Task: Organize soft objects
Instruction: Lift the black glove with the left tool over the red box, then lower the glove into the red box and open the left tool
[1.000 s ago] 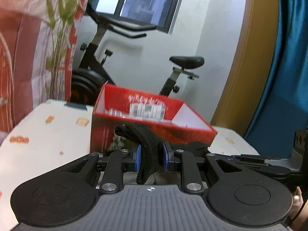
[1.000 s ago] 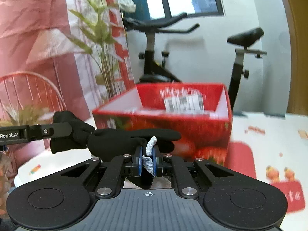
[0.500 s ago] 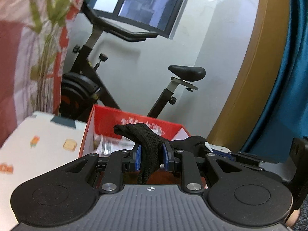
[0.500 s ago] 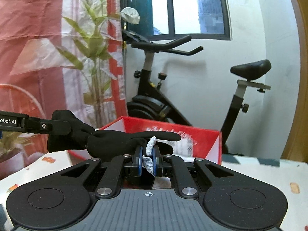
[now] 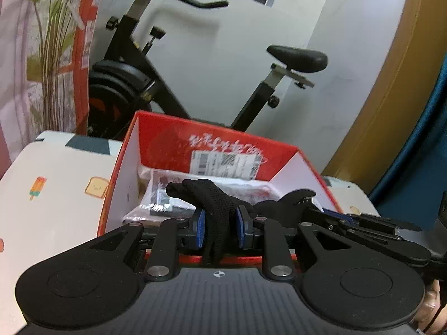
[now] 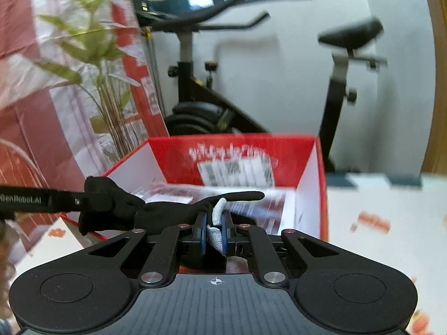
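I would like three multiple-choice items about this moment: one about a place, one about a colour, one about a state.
1. Where is the black glove?
A. flat on the table
B. held over the open red box
C. on the bike seat

2. What colour are the pads of the left gripper?
A. blue
B. green
C. yellow

3. How is the right gripper?
A. wide open
B. out of view
C. shut on the glove's grey tip

Key: 1 B, the glove hangs between both grippers above the box; 2 A, blue pads flank the knit; 3 C, the pads pinch the grey fabric.
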Action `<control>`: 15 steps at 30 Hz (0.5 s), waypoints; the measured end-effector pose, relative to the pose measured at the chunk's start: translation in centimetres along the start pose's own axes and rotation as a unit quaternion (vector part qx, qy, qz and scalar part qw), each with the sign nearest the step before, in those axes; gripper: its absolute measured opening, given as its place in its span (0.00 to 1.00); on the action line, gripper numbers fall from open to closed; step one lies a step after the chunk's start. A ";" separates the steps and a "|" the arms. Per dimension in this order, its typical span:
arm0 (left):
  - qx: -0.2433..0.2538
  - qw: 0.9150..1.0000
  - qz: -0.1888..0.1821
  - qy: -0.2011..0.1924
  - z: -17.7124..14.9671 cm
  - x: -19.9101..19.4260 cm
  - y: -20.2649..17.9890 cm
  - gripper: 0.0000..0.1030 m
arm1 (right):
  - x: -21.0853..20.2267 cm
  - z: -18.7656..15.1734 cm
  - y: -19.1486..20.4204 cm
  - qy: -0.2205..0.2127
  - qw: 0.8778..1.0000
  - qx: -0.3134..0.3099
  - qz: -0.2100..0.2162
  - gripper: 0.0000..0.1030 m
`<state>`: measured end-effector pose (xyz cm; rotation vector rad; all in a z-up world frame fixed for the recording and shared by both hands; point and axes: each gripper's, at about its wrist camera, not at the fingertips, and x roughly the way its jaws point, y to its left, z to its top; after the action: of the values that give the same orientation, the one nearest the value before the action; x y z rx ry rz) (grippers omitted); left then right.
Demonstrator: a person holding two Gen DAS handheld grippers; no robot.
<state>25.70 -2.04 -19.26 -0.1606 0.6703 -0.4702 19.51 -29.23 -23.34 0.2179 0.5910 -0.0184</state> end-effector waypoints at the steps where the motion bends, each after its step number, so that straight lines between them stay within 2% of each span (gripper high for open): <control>1: -0.003 1.000 0.002 0.004 -0.1 0.3 0.4 0.23 | 0.3 -0.2 -0.1 0.006 1.000 0.009 0.003 0.09; 4: -0.002 1.000 0.011 0.019 0.0 0.9 1.0 0.24 | 0.9 -0.6 0.0 0.024 1.000 0.017 0.008 0.09; 11: 0.033 0.997 0.045 0.044 0.7 2.5 0.9 0.25 | 1.7 -0.1 0.1 0.058 0.997 0.046 0.021 0.10; 15: 0.057 0.995 0.060 0.055 0.8 3.0 0.7 0.30 | 1.8 0.2 0.3 0.068 0.997 0.044 0.015 0.13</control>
<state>28.53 -2.82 -20.58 0.0138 0.7546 -0.4018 21.14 -28.89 -24.11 0.3143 0.7242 -0.0001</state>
